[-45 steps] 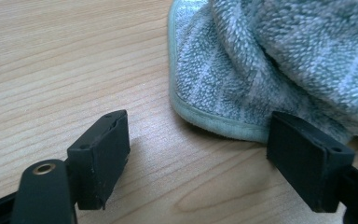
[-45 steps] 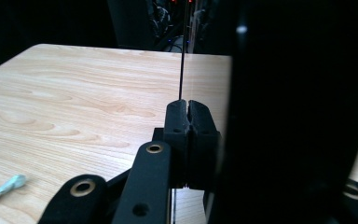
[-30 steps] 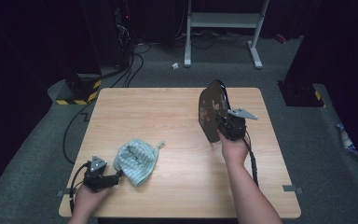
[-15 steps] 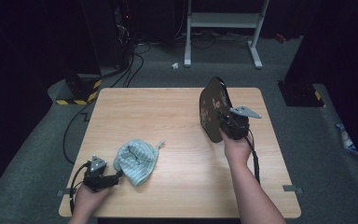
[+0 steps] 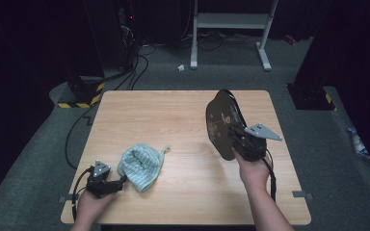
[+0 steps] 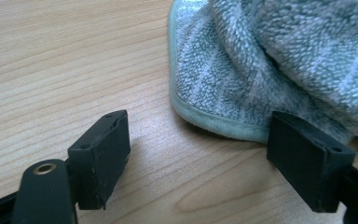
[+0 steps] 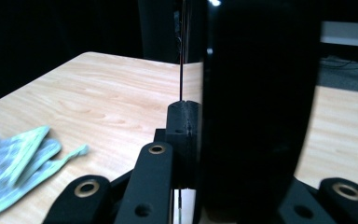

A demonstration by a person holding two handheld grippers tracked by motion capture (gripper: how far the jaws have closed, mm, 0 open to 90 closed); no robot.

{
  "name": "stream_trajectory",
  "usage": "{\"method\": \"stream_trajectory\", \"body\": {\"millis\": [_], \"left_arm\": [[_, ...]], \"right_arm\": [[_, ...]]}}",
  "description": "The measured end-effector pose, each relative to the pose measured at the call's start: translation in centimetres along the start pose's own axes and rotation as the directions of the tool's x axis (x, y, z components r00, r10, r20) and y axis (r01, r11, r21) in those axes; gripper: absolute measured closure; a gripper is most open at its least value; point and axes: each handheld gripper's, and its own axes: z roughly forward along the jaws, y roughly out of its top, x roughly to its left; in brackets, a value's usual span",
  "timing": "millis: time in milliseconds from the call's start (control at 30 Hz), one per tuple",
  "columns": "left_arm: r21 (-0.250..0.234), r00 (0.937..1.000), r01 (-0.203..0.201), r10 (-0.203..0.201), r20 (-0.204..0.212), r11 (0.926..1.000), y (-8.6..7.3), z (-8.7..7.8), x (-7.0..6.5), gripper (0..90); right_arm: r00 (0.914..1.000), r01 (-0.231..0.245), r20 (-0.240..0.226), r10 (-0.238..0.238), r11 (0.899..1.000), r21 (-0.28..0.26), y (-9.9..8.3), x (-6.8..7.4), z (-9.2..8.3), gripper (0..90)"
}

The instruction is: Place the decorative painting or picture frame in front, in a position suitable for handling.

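Observation:
My right gripper (image 5: 232, 132) is shut on the rim of a dark round plate (image 5: 220, 126) with a faint pattern, holding it on edge over the right half of the wooden table (image 5: 173, 115). In the right gripper view the plate (image 7: 261, 112) stands as a black slab against the left jaw pad (image 7: 182, 133). A crumpled pale green striped towel (image 5: 141, 166) lies at the near left. My left gripper (image 5: 121, 181) rests on the table just left of it, open. In the left gripper view the towel's hem (image 6: 223, 123) lies between the wide-apart jaws of my left gripper (image 6: 198, 158), touching neither pad.
The table stands on grey carpet. A white stand (image 5: 231, 29) and cables (image 5: 139, 57) are on the floor behind the far edge, with a yellow-black striped base (image 5: 82, 94) beyond the far left corner. Bare wood lies between the towel and the plate.
My right hand has carried the plate a little toward the near right of the table, still gripping it. The left gripper and the towel have not moved.

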Motion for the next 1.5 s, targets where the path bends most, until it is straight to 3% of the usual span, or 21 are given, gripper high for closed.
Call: {"method": "stream_trajectory", "body": {"millis": [133, 467, 733, 1000, 1500], "left_arm": [[0.0, 1.0, 0.002, -0.002, 0.002, 1.0, 0.0, 0.0, 0.0, 21.5], [-0.003, 1.0, 0.01, -0.01, 0.001, 0.9999, 0.0, 0.1, -0.1, 21.5], [-0.004, 0.9999, 0.012, -0.012, 0.0, 0.9999, 0.0, 0.1, -0.1, 21.6], [-0.004, 0.9999, 0.014, -0.014, -0.003, 0.9999, 0.0, 0.1, -0.1, 21.6], [-0.004, 0.9999, 0.014, -0.014, -0.003, 0.9999, 0.0, 0.1, -0.1, 21.6]], "right_arm": [[1.0, -0.008, -0.002, 0.008, 1.0, -0.007, -1.4, -0.1, -1.9, 80.8], [1.0, 0.001, -0.002, -0.001, 1.0, -0.006, -3.5, -0.5, -3.7, 80.8], [0.9998, -0.001, -0.017, 0.001, 1.0, -0.019, -4.1, -0.3, -3.7, 80.7], [0.9995, -0.004, -0.031, 0.003, 1.0, -0.03, -4.4, 0.1, -2.5, 80.7], [0.9994, -0.013, -0.032, 0.011, 0.998, -0.058, -6.1, -0.1, -2.4, 80.2]]}}
